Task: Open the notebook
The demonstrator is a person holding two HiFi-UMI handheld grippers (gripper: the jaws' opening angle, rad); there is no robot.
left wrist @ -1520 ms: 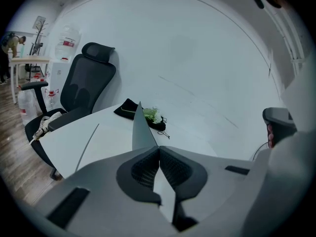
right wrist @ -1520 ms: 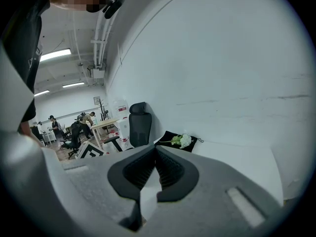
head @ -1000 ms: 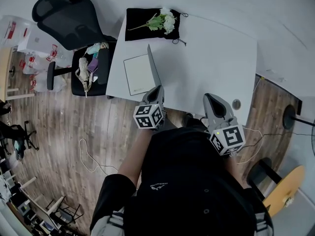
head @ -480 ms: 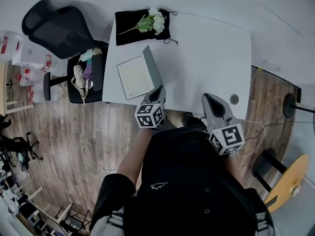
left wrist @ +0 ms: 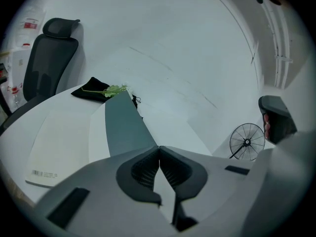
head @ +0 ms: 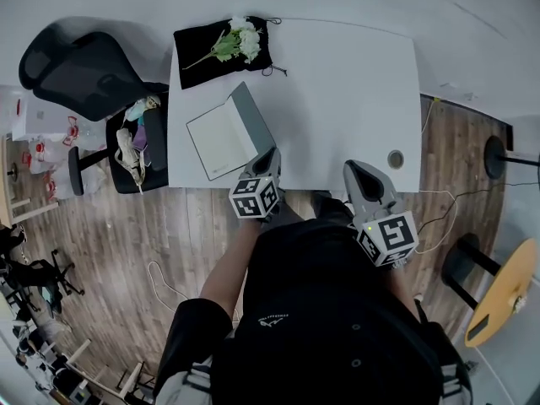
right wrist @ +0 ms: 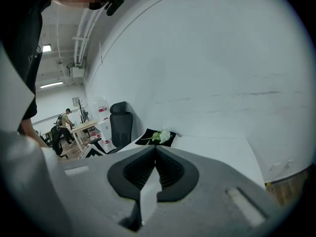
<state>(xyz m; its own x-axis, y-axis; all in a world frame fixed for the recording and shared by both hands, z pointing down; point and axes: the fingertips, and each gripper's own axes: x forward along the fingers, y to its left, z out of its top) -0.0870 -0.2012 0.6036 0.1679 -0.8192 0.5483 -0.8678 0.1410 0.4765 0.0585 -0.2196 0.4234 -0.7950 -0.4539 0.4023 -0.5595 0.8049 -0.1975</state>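
Observation:
The notebook [head: 218, 143] lies near the table's front left corner, its pale page [left wrist: 59, 142] flat. Its grey cover [head: 253, 118] stands raised at a slant. In the left gripper view the grey cover [left wrist: 126, 125] runs straight into the seam of my jaws. My left gripper [head: 272, 152] [left wrist: 159, 149] is shut on the cover's near corner. My right gripper [head: 353, 169] [right wrist: 154, 152] is shut and empty. It hovers at the table's front edge, well to the right of the notebook.
The white table [head: 354, 83] carries a black cloth [head: 198, 56] with white flowers [head: 240, 39] at its far left corner and a round cable hole [head: 394, 159] near the front right. An office chair [head: 76, 70] stands to the left, and a fan [left wrist: 247, 141] on the floor.
The grey cover shows wider than before, leaning over more, with my left gripper still at its near corner. The right gripper has stayed put.

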